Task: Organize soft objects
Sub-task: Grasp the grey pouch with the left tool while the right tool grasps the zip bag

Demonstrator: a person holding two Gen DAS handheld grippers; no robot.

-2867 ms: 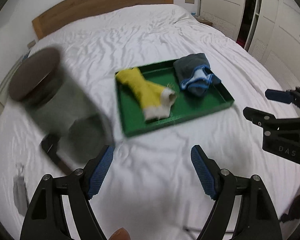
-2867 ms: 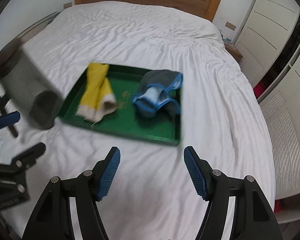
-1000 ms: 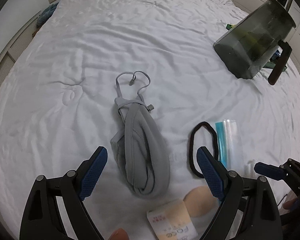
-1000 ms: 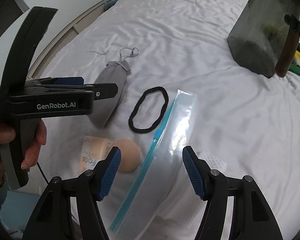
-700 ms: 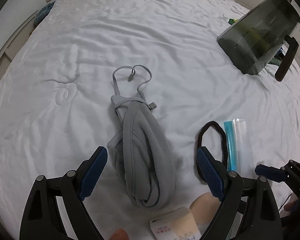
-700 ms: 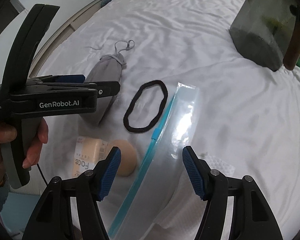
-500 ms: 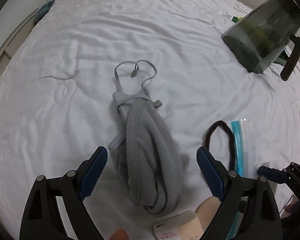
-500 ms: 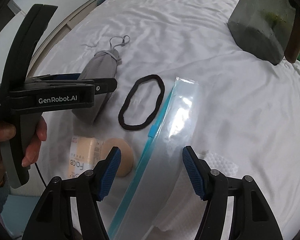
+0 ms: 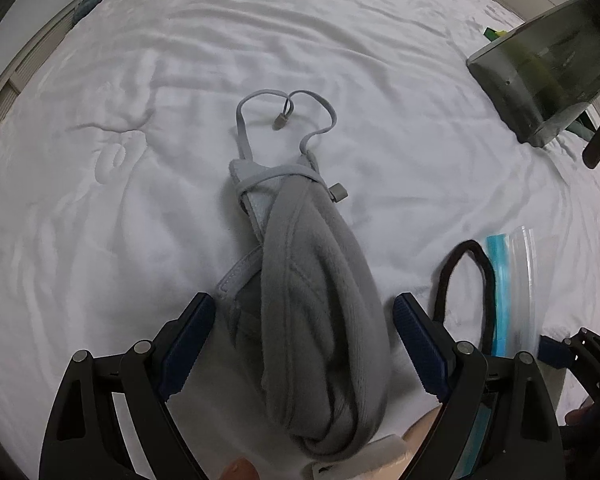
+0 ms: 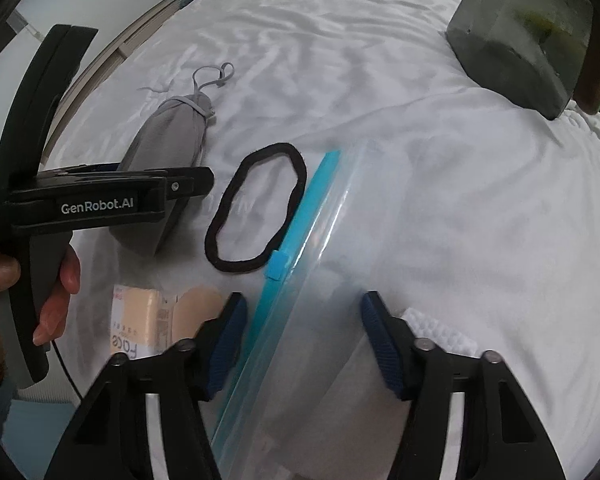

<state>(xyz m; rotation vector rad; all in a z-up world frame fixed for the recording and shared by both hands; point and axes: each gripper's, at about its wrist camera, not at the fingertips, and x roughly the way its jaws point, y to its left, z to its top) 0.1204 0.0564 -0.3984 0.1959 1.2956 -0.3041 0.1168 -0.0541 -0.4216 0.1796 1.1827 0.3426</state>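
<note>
A grey fleece eye mask (image 9: 312,300) with thin straps lies lengthwise on the white bed. My left gripper (image 9: 302,344) points down over its lower half, open, one blue pad on each side and just clear of the fabric. To the right lie a black hair band (image 10: 256,208) and a clear zip bag (image 10: 300,320) with a blue slider strip. My right gripper (image 10: 302,336) hangs over the bag. Its jaws are closing with the bag between them, and the pads are not pressing on it. The left gripper (image 10: 196,180), held by a hand, shows side-on in the right wrist view.
A beige round sponge (image 10: 198,300) and a packet marked "Face" (image 10: 134,320) lie near the bed's front edge, left of the bag. A white textured pad (image 10: 440,332) sits right of the bag. A dark see-through jug (image 10: 520,28) with a brown handle stands at the far right.
Both grippers have sunk closer to the bed. The eye mask now sits between the left pads, and the right jaws have narrowed over the zip bag.
</note>
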